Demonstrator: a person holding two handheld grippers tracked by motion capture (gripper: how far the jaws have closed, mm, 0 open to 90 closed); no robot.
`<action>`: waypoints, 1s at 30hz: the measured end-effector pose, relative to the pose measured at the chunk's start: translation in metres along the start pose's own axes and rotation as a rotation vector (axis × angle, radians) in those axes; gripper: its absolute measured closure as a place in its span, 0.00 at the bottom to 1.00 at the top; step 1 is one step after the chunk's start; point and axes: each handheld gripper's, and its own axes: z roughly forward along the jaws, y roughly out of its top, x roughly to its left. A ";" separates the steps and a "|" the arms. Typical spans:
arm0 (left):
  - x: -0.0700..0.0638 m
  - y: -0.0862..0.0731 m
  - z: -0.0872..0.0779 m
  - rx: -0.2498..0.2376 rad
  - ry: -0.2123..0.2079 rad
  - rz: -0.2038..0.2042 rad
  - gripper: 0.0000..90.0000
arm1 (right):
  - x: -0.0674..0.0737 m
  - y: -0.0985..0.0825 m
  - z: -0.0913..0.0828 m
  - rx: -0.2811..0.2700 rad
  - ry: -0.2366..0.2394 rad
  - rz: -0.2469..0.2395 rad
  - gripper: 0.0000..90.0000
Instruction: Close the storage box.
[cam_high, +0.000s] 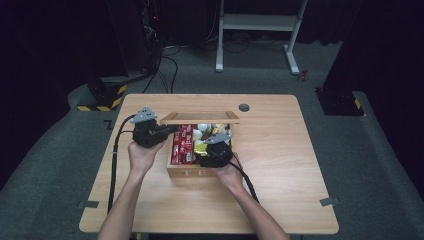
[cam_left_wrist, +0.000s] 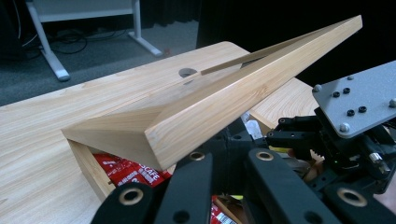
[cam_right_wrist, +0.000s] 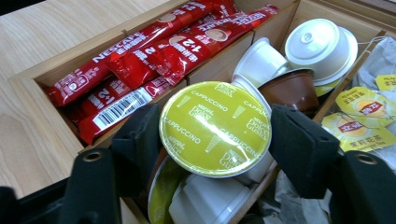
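Done: our left gripper (cam_high: 167, 131), jaws closed, props the box (cam_high: 200, 172) lid (cam_left_wrist: 224, 100) | Now: right gripper (cam_right_wrist: 217, 135) jaws grip the capsule (cam_right_wrist: 215, 127) inside the box | Left: lift it out.

One wooden box (cam_high: 186, 172) stands on one bench (cam_high: 280, 165), with one lid (cam_left_wrist: 224, 100) raised over it. Two hand-held grippers work there, the left hand-held gripper (cam_high: 172, 130) and the right hand-held gripper (cam_right_wrist: 217, 135). Inside lie at least four red coffee sachets (cam_right_wrist: 154, 51); the exact count is hidden by overlap. One green-lidded cappuccino capsule (cam_right_wrist: 215, 128) sits with about five other capsules (cam_right_wrist: 320, 44). Three yellow tea tags (cam_right_wrist: 362, 105) show.
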 end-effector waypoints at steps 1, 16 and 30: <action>0.000 0.000 0.000 0.000 0.000 0.000 1.00 | 0.000 0.000 0.000 -0.002 0.000 0.001 0.41; 0.000 0.000 0.000 0.000 0.001 0.000 1.00 | 0.001 0.000 -0.001 -0.006 -0.009 0.001 0.42; -0.001 -0.001 0.000 0.000 0.003 0.003 1.00 | 0.001 0.002 -0.011 -0.042 -0.003 0.010 0.42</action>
